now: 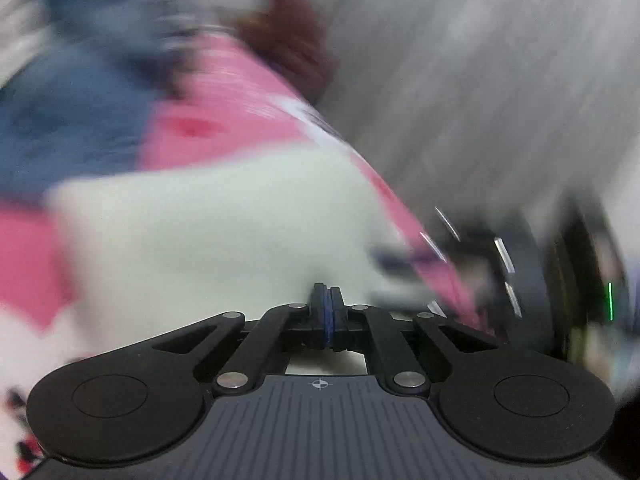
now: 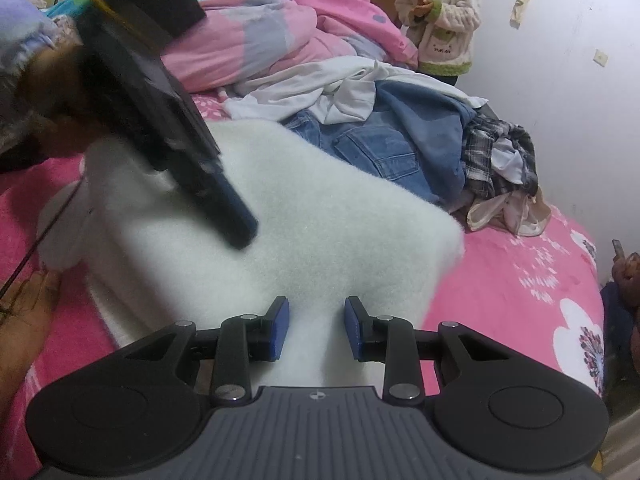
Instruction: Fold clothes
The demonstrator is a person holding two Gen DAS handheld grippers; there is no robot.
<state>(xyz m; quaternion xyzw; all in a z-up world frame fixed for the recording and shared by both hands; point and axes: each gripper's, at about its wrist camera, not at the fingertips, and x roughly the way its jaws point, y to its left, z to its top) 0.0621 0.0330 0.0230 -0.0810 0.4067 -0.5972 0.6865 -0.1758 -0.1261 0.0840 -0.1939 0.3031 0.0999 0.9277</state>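
White fleecy garment [image 2: 320, 208] spread mid-frame on the pink bedsheet [image 2: 520, 280], right gripper [image 2: 316, 324] low centre, jaws parted over its near edge, gripping nothing, left gripper [image 1: 328, 304] pads pressed together, whether it pinches cloth unclear, clothes pile [image 2: 400, 128] upper right.

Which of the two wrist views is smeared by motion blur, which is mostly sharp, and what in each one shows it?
Left wrist view: heavily smeared, the white fleece garment and pink bedsheet streak, only the left gripper is crisp. Right wrist view: mostly sharp, jeans and right gripper clear; only the dark gripper body crossing at upper left blurs; fisheye bends the edges.
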